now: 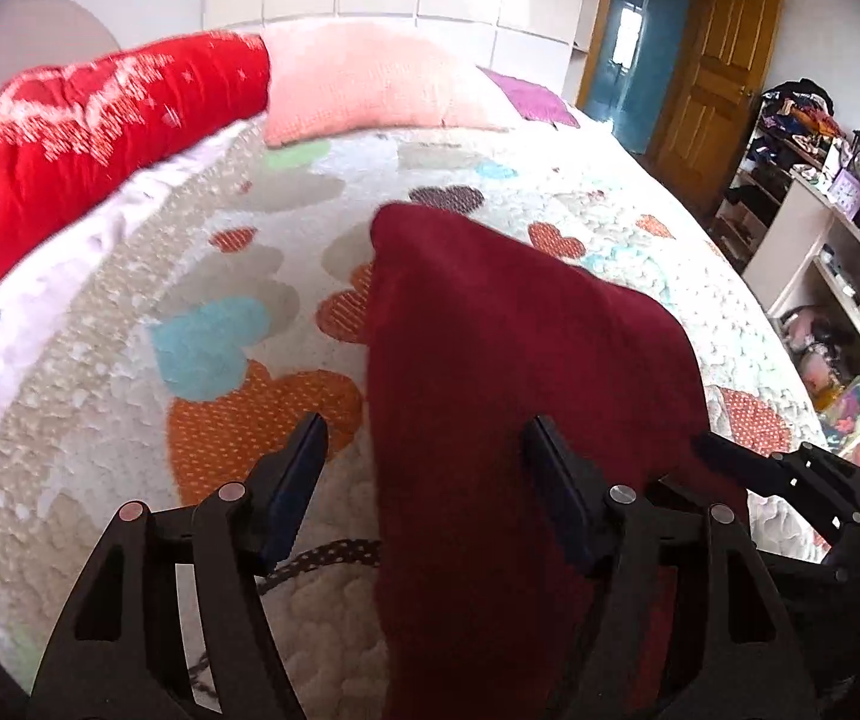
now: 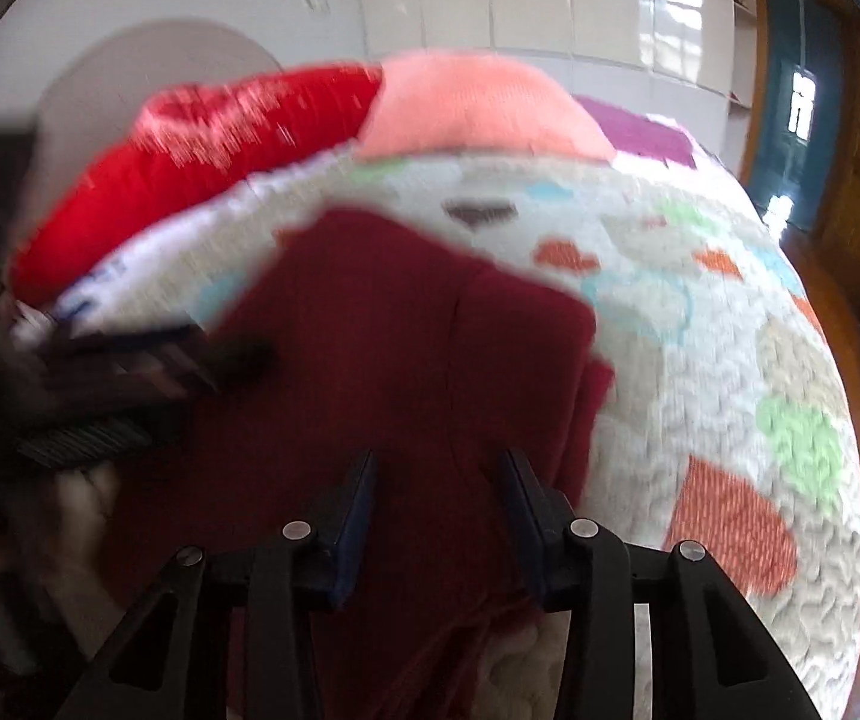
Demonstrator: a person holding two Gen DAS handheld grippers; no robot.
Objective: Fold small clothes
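At the far left of the bed, a red pillow [image 1: 87, 126] lies along the head end, with a pink pillow [image 1: 363, 84] beside it and a purple cloth [image 1: 535, 97] further right. The bed's heart-patterned quilt [image 1: 201, 276] is bare on its left half, giving open room there.

The left gripper [image 1: 423, 450] hangs over the quilt with its jaws spread wide. The dark red garment [image 1: 508, 360] runs from between the jaws up the middle of the bed; the left finger stands clear over an orange heart, and the right finger [image 1: 556, 480] is over the cloth, but neither pad presses it. A dotted dark strip [image 1: 333, 555] lies on the quilt just beside the garment's left edge.

In the blurred right wrist view the garment [image 2: 405, 348] spreads flat, its right edge folded in layers. The right gripper [image 2: 439, 483] stands partly apart over the cloth's near end; whether the pads pinch it I cannot tell.

To the right, the quilt's edge drops to a wooden floor [image 2: 850, 324], with shelves [image 1: 820, 276] and a wooden door [image 1: 718, 66] beyond.
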